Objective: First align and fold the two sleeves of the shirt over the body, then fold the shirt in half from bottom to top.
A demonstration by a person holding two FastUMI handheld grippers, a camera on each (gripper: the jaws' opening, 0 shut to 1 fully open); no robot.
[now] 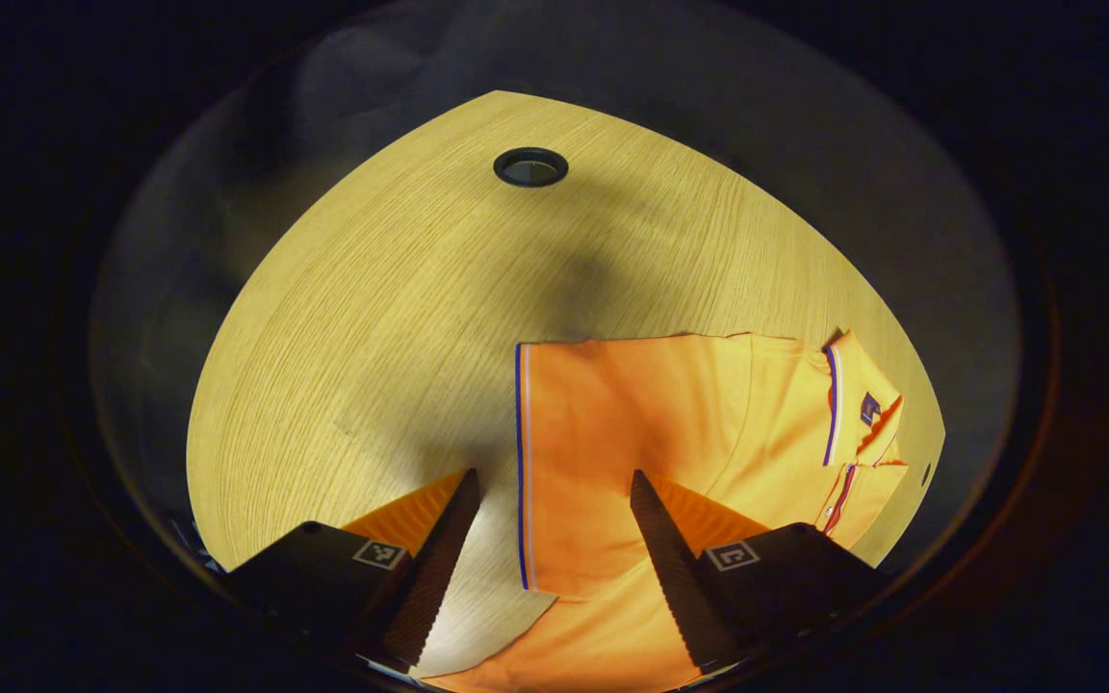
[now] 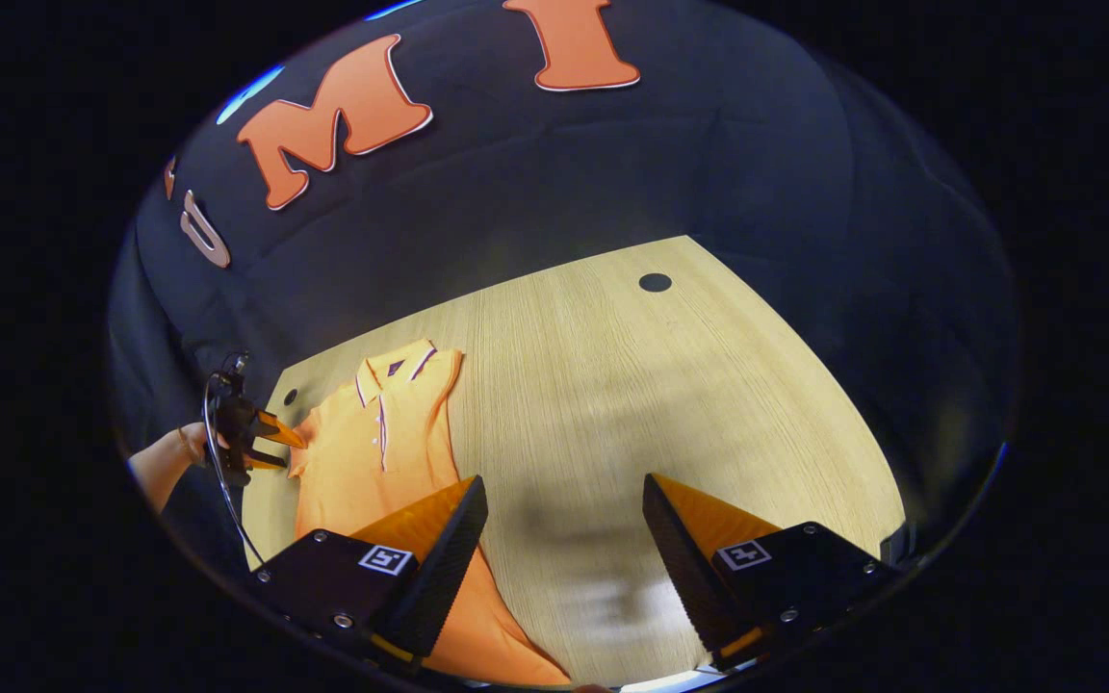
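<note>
Left gripper view: the left gripper hung wide open over the shirt, lying flat at the table edge; the right gripper gaped wide too. Soft, limp cloth, probably best pinched at the hem, 2 corners together.

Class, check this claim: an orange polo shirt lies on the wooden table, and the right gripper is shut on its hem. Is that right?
Not quite. The right gripper is open, with bare wooden table between its fingers, as the right gripper view shows. The orange polo shirt does lie on that table.
</note>
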